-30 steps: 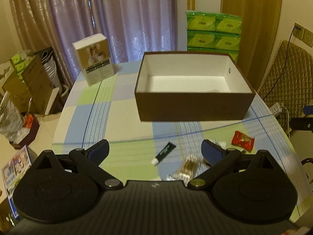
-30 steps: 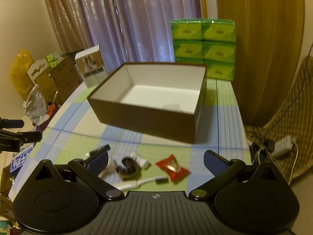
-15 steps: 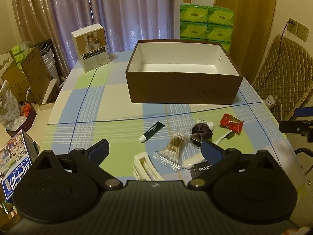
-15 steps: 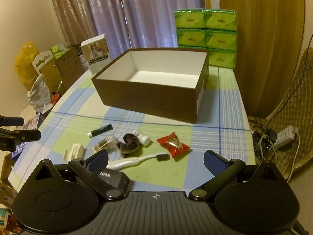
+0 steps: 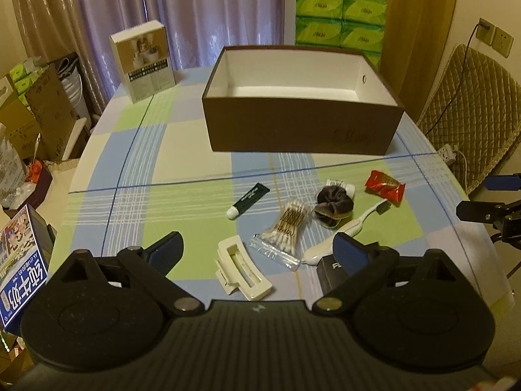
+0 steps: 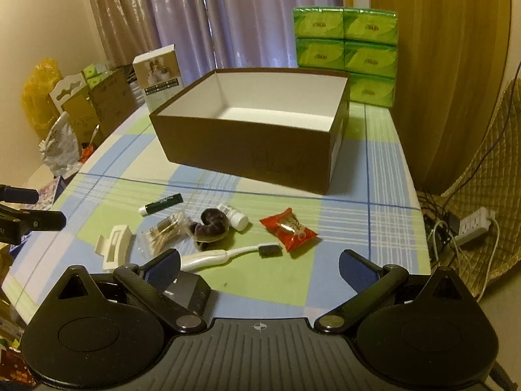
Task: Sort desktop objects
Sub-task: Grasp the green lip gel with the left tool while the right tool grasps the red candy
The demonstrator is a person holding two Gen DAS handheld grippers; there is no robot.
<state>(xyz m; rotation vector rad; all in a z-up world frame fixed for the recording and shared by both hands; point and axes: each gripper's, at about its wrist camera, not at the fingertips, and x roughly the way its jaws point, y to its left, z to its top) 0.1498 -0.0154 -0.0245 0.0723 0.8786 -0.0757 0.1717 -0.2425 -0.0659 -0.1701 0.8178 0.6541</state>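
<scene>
The left gripper [image 5: 257,249] hangs above the near edge of the checked tablecloth [image 5: 182,169], jaws spread wide and holding nothing. Ahead of it, from left to right, lie a dark green tube [image 5: 249,200], a cream hair claw [image 5: 242,272], a bag of cotton swabs [image 5: 286,228], a dark scrunchie [image 5: 333,200], a small white bottle [image 5: 340,185] touching the scrunchie, a white toothbrush [image 5: 345,231] and a red snack packet [image 5: 385,186]. A black box [image 5: 329,268] sits partly under the left gripper's right finger. The open brown storage box [image 5: 299,130] stands farther back and appears empty. The right gripper [image 6: 259,265] hovers to the right, jaws likewise spread and empty.
</scene>
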